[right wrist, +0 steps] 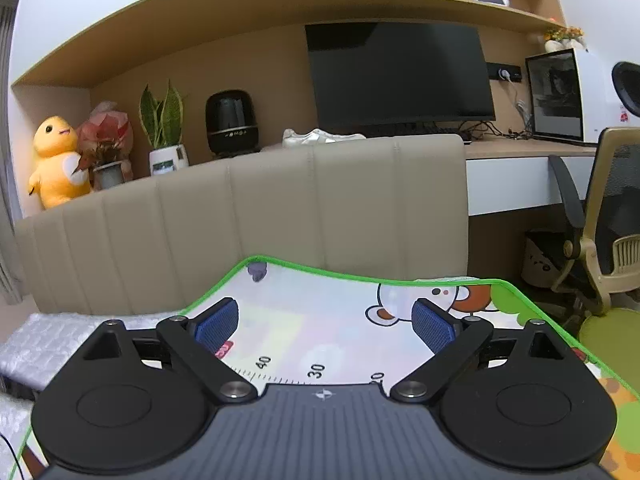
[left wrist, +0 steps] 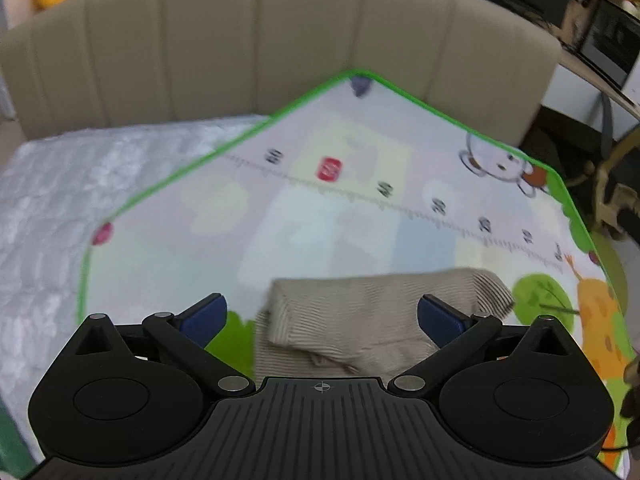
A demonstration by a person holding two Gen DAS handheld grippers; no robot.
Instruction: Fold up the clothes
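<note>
A beige ribbed garment [left wrist: 360, 320] lies folded on a cartoon play mat [left wrist: 280, 216] spread over the bed. In the left wrist view my left gripper [left wrist: 322, 318] hovers open just above the garment's near side, blue pads wide apart, nothing between them. In the right wrist view my right gripper [right wrist: 325, 326] is open too and raised higher, pointing across the mat [right wrist: 320, 320] toward the headboard; the garment is out of its view.
A beige padded headboard [right wrist: 240, 208] rises behind the mat. A quilted white bedcover [left wrist: 60, 200] shows at the left. Behind stand a desk with a monitor [right wrist: 396, 76], a yellow plush toy [right wrist: 56, 160], plants, and an office chair [right wrist: 600, 216] at the right.
</note>
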